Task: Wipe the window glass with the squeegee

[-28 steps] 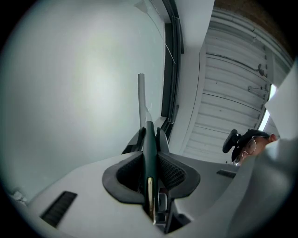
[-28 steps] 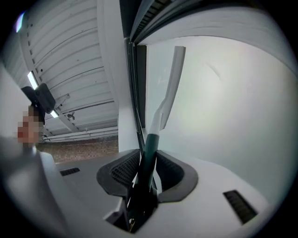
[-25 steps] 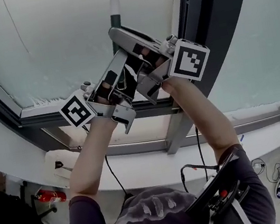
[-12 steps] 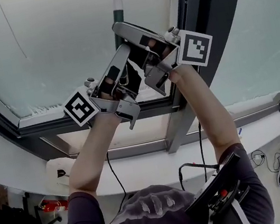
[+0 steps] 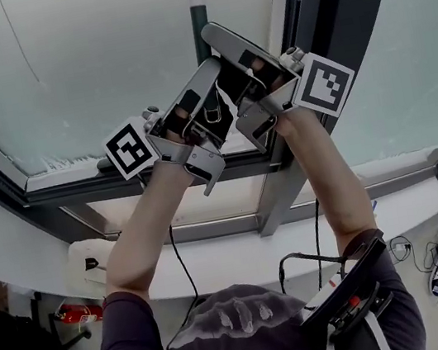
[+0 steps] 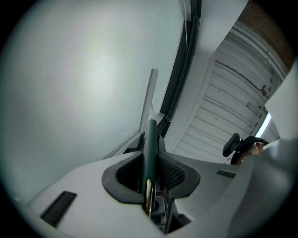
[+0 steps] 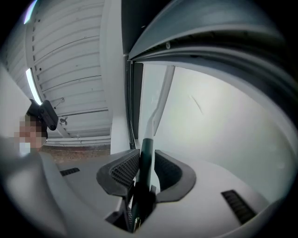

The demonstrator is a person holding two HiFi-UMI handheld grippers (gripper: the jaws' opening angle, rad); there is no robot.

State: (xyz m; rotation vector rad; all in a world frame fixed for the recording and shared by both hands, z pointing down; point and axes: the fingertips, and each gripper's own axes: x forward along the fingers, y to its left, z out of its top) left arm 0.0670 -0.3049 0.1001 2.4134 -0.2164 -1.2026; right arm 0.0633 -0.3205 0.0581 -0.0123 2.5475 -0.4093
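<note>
Head view farther back; gripper views close; all face glass (image 5: 99, 65).

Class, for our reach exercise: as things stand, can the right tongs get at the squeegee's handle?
Yes, it seems so: the right tongs are shut on the squeegee's handle, close beside the left tongs, which clamp it too. Nothing stands in between.

Frosted window glass (image 5: 99, 65) at 12 o'clock, dark frame (image 5: 332, 7), white sill (image 5: 242, 260); red fire extinguisher (image 5: 80, 313) at 8 o'clock.
</note>
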